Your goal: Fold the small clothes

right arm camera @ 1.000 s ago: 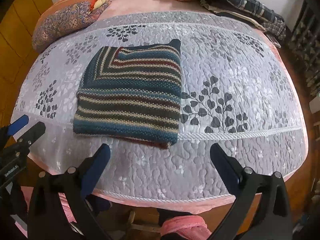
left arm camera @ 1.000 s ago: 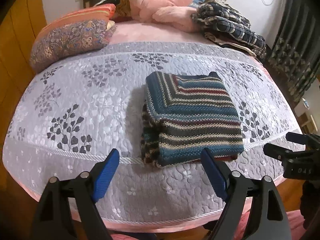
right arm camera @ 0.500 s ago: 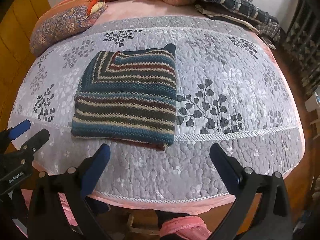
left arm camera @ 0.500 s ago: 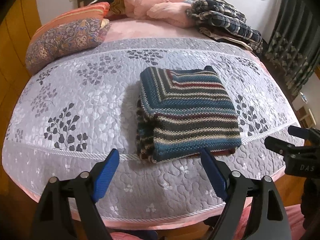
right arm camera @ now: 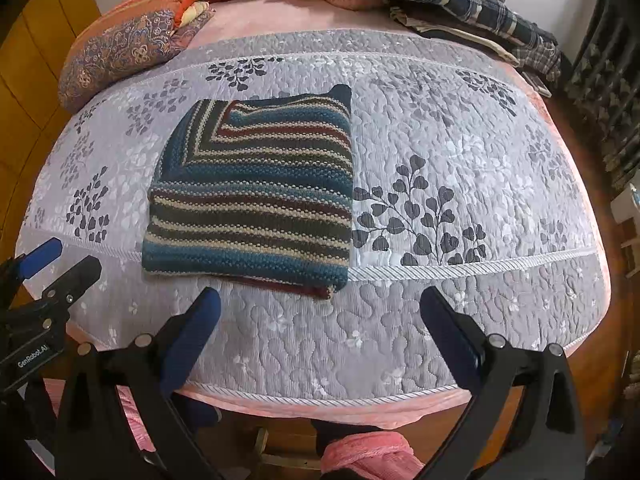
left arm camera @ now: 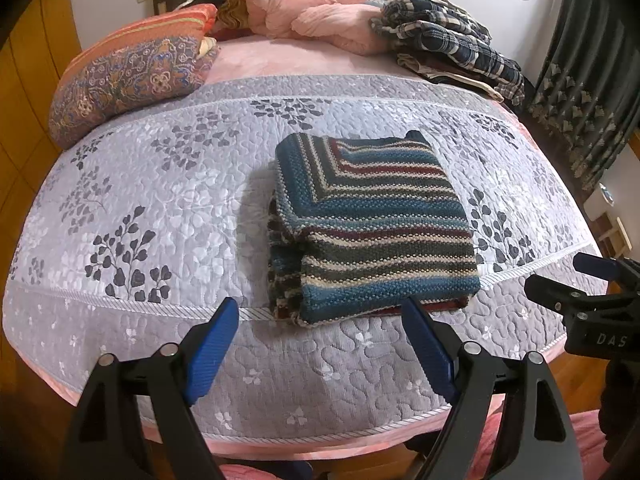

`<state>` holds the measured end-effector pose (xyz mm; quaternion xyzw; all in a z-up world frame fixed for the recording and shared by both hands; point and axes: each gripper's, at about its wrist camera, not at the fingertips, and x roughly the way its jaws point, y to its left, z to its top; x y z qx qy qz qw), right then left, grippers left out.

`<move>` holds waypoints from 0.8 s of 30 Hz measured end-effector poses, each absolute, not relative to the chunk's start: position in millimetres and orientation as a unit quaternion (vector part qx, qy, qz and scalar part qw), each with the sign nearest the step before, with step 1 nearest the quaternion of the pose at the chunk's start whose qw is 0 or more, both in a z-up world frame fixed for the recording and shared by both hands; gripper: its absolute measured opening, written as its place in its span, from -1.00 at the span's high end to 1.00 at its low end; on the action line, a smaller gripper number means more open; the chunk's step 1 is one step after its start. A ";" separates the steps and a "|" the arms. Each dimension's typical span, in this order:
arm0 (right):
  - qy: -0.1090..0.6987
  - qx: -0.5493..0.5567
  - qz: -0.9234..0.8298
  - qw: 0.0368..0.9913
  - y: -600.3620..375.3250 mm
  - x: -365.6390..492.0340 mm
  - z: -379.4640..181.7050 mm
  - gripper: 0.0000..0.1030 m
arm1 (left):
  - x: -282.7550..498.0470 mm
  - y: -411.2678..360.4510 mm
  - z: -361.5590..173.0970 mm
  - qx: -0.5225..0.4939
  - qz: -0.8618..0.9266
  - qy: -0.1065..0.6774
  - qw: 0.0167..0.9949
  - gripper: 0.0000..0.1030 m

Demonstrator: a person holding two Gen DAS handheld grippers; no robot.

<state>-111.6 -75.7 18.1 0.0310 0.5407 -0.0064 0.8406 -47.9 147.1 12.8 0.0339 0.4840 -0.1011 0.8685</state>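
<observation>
A striped knit sweater (left arm camera: 372, 224) (right arm camera: 256, 192) in blue, cream and maroon lies folded into a thick rectangle on the grey floral quilt (left arm camera: 152, 208) (right arm camera: 460, 148), near the bed's front edge. My left gripper (left arm camera: 320, 316) hangs open just short of the sweater's near edge, with nothing between its blue pads. My right gripper (right arm camera: 320, 300) is open too, a little back from the sweater's near right corner, empty. Each gripper shows at the side of the other's view: the right gripper (left arm camera: 560, 276) and the left gripper (right arm camera: 68, 256).
A paisley pillow (left arm camera: 132, 80) lies at the back left. Pink bedding (left arm camera: 312, 12) and a pile of plaid clothes (left arm camera: 452, 40) sit at the head of the bed. Dark curtains (left arm camera: 592, 92) hang on the right. Pink slippers (right arm camera: 368, 456) and wooden floor lie below the bed edge.
Both grippers have drawn back slightly from the bed and risen a little, staying open. The folded sweater has not moved.
</observation>
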 end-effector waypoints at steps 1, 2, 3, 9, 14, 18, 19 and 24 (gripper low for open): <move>0.541 0.031 -0.006 0.840 -75.8 -111.6 17.7 -0.93 | -48.0 146.7 12.9 0.034 -0.101 0.484 0.869 -0.63; 0.542 0.031 -0.006 0.840 -75.8 -111.7 17.1 -0.93 | -48.0 146.3 12.9 0.034 -0.101 0.483 0.869 -0.63; 0.542 0.031 -0.006 0.840 -75.9 -112.0 17.1 -0.93 | -47.9 145.7 12.8 0.034 -0.101 0.483 0.869 -0.63; 0.544 0.032 -0.006 0.838 -77.0 -112.0 15.0 -0.93 | -48.0 145.6 13.2 0.034 -0.101 0.483 0.869 -0.63; 0.546 0.034 -0.006 0.837 -79.6 -110.4 13.8 -0.93 | -48.1 145.3 13.2 0.035 -0.100 0.483 0.869 -0.63; 0.546 0.033 -0.007 0.837 -79.6 -110.3 13.8 -0.93 | -48.0 145.1 13.6 0.035 -0.100 0.483 0.869 -0.63; 0.546 0.033 -0.008 0.837 -79.9 -110.2 13.7 -0.93 | -47.8 145.3 13.8 0.035 -0.100 0.483 0.869 -0.63; 0.548 0.034 -0.008 0.836 -80.5 -109.4 12.6 -0.93 | -47.8 145.1 14.0 0.036 -0.100 0.482 0.870 -0.63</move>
